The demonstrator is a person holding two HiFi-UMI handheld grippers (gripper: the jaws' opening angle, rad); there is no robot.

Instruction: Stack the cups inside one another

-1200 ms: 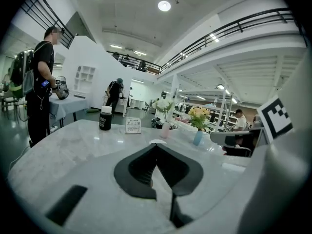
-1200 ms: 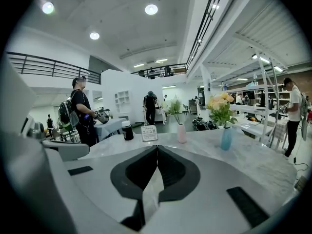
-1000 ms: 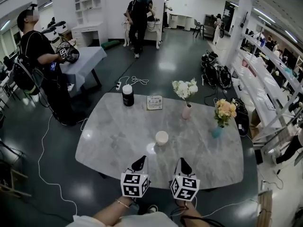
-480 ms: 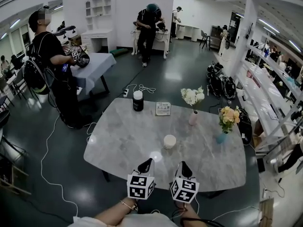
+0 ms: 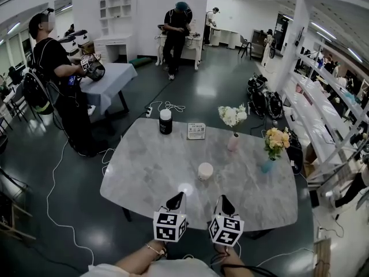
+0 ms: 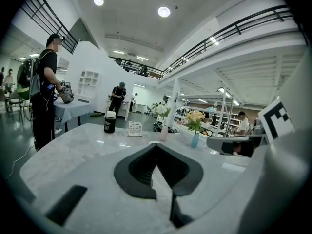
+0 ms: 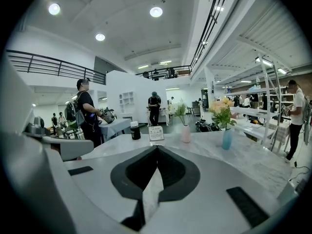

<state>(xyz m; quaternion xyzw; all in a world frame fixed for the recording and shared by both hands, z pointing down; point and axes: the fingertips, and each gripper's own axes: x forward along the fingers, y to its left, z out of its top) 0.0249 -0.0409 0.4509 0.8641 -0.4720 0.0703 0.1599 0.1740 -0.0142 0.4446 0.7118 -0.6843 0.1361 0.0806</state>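
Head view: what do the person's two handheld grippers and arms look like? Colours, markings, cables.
The left tool and right tool match. Each has black tapered jaws on a light grey body and carries a white cube printed with black square markers. The forearms are bare, with a thin bracelet on the left wrist and a light top. A dark cable seems to trail from the right hand.

Round ceiling lamps high above the right gripper give bright, even light. A glare spot sits on the table just ahead of the left gripper. Both gripper views bulge, with black corners; the near jaws are soft.
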